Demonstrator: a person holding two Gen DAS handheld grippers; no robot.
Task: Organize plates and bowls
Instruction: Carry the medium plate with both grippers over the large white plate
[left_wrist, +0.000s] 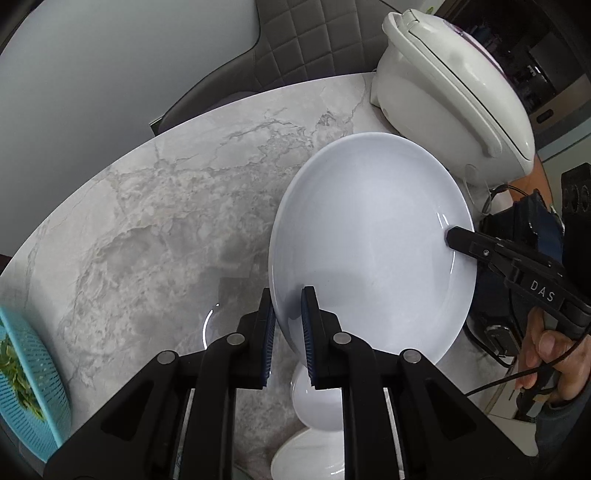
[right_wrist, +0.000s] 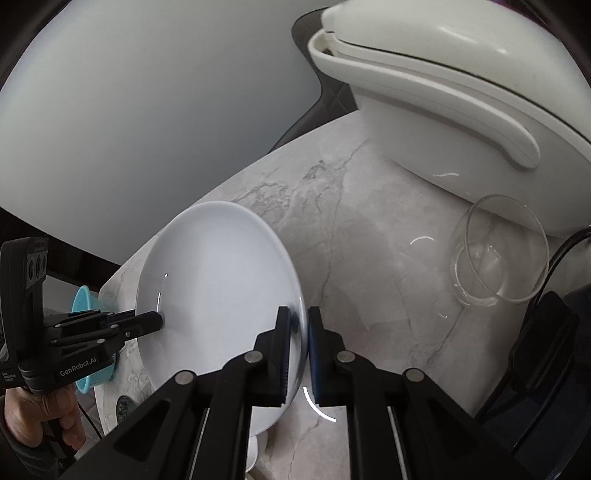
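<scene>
A large white plate (left_wrist: 369, 236) is held above the marble table (left_wrist: 166, 206), tilted. My left gripper (left_wrist: 289, 306) is shut on its near-left rim. My right gripper (right_wrist: 298, 325) is shut on the opposite rim of the plate (right_wrist: 218, 288). Each gripper shows in the other's view: the right one (left_wrist: 454, 238) at the plate's right edge, the left one (right_wrist: 157, 320) at its left edge. Under the plate, another white dish (left_wrist: 317, 398) and a third white dish (left_wrist: 306, 458) rest on the table.
A white rice cooker (left_wrist: 454, 96) stands at the table's far right. A clear glass bowl (right_wrist: 498, 254) leans beside the cooker (right_wrist: 461, 92). A blue colander (left_wrist: 26, 373) with greens sits at the left edge. A grey chair (left_wrist: 280, 44) stands behind the table.
</scene>
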